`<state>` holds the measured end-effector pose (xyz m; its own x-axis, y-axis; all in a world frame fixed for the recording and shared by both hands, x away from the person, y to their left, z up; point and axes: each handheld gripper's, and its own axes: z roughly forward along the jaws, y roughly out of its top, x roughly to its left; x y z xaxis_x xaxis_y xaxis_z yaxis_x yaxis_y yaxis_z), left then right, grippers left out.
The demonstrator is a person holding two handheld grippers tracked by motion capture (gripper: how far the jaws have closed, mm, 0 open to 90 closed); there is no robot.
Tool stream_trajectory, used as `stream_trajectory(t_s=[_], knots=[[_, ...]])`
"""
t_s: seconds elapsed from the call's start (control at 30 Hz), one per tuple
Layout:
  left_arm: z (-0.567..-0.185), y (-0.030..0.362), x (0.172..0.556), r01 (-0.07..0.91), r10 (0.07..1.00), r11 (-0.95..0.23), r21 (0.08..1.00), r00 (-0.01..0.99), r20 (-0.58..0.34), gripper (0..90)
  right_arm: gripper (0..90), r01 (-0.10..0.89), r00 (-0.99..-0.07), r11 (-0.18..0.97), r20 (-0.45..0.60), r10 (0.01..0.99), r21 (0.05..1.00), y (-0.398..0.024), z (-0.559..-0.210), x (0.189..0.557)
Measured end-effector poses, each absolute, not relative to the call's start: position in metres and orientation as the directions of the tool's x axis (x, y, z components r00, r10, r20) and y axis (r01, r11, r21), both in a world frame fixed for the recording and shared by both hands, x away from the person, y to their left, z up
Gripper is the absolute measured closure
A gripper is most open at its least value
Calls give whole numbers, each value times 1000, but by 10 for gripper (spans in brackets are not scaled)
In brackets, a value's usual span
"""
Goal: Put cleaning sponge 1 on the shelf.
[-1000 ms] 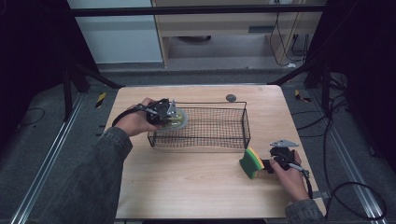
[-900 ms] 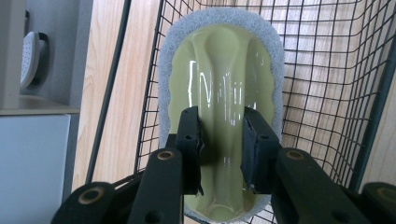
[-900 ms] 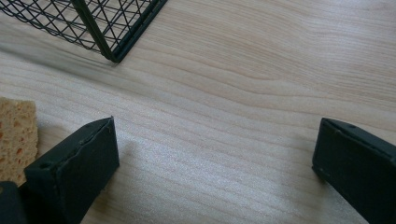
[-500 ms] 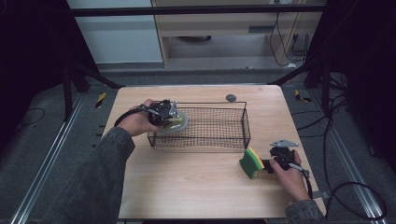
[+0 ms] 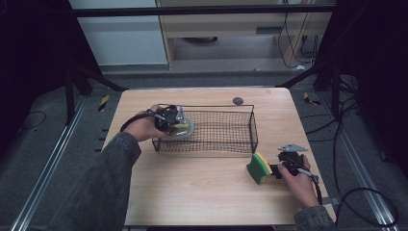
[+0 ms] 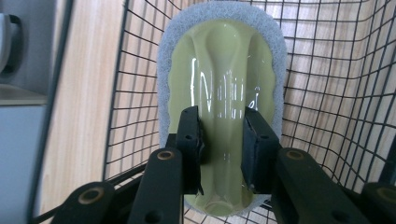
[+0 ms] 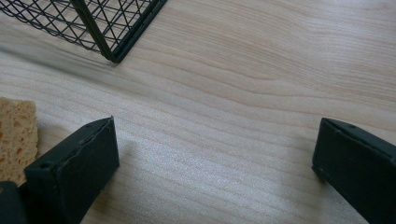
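A scrubber [image 6: 219, 60] with a glossy olive-green handle and a grey-white foam pad hangs at the left end of a black wire basket [image 5: 252, 127]. My left gripper [image 6: 219, 126] is shut on the handle's narrow ridge; the high view shows the left gripper [image 5: 174, 122] over the basket's left rim. A yellow and green sponge [image 5: 259, 167] stands on edge on the table near the front right. My right gripper [image 5: 276, 169] rests just right of it. The right gripper [image 7: 215, 149] stands open with bare wood between its jaws, and the sponge [image 7: 16, 135] lies outside its left jaw.
The light wooden table [image 5: 202, 192] bears the basket across its middle. A small dark round object [image 5: 237, 100] lies behind the basket. The basket's near corner [image 7: 112, 56] is close ahead of the right gripper. Cables trail from both grippers.
The left hand has shifted the scrubber very slightly toward the near side of the basket. The right hand and the sponge have not moved.
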<state>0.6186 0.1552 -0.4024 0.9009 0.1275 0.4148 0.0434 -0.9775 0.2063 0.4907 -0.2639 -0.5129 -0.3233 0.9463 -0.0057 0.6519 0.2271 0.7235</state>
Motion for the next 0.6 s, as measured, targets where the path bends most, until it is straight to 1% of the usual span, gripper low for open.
stream_trajectory(t_s=[0.6], knots=[[-416,153,623,70,136,-980,188,922,363,707,7,653,-324,226,-3,946,723,-264,-513,491]])
